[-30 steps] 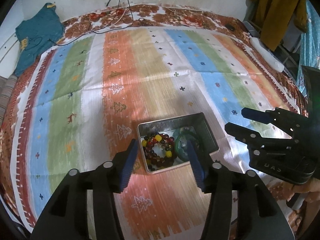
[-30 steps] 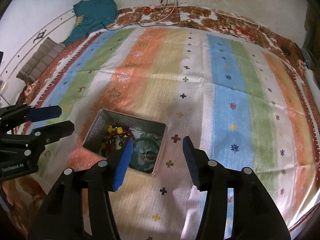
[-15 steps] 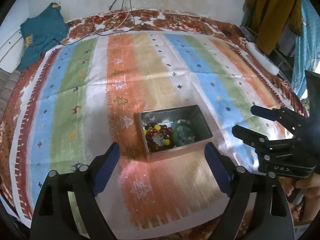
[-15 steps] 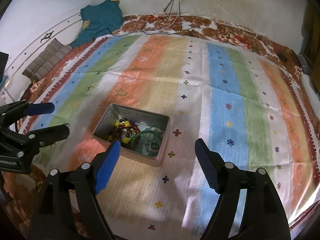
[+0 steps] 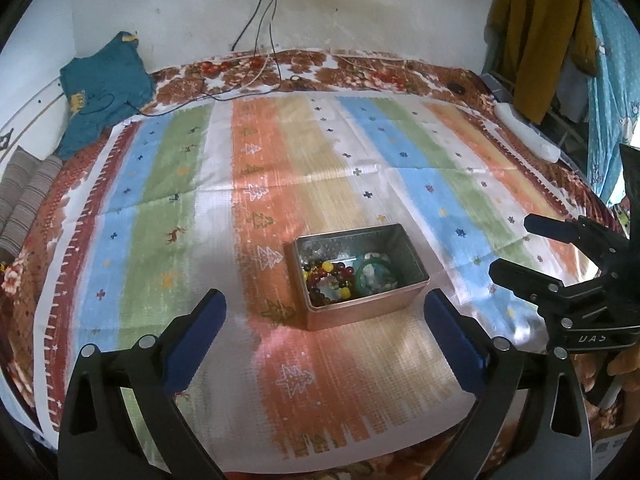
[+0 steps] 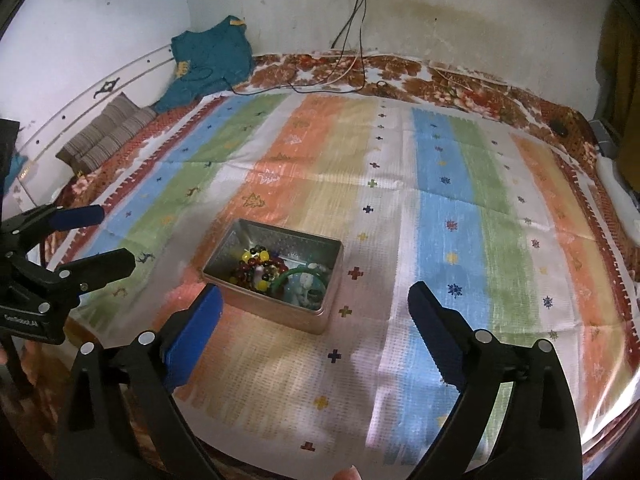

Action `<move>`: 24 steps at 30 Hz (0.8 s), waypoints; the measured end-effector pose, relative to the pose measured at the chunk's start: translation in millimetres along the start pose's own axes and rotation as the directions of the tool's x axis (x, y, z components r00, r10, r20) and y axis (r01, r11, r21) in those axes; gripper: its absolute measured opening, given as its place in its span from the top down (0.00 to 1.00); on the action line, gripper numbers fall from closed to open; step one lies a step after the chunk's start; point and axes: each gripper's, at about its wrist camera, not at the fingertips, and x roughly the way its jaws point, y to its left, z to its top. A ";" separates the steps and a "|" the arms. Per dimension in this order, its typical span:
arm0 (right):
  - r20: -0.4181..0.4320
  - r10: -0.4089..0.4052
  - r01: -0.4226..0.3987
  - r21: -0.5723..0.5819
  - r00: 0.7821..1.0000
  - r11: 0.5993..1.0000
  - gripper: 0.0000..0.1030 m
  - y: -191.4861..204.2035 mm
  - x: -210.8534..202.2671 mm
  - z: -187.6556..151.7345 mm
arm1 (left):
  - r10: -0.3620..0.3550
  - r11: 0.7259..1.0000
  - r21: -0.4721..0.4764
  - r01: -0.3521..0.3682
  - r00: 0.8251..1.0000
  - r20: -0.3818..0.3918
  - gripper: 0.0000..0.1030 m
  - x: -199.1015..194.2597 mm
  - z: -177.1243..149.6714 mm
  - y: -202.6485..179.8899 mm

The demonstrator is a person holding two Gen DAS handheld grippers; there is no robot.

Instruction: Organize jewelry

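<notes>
A metal tin [image 5: 362,276] sits on the striped cloth [image 5: 280,184] near the bed's middle, holding a beaded bracelet [image 5: 326,280] at its nine o'clock side and a green bangle [image 5: 374,278] touching it at three o'clock. The left hand-held gripper [image 5: 324,324] and the right hand-held gripper [image 6: 314,312] both hover nearby, jaws spread wide, holding nothing.

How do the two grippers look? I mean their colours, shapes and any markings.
Both the left gripper and the right gripper are black, angular frames with silver round bolts and two long fingers faced with blue pads. Each body carries small white lettering, too blurred to read reliably. No cables or sleeves are visible.
</notes>
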 end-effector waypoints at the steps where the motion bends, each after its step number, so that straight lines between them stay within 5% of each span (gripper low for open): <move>1: -0.007 0.006 -0.006 0.003 1.000 1.000 0.08 -0.2 0.0 -0.4 | 0.000 1.000 0.004 0.000 1.000 0.006 0.06 -1.5 -0.7 -1.0; 24: 0.035 0.006 -0.006 0.006 0.999 1.000 0.07 2.1 -16.3 -6.0 | -0.018 1.000 0.018 0.017 0.999 0.026 0.06 -8.3 -8.6 -7.0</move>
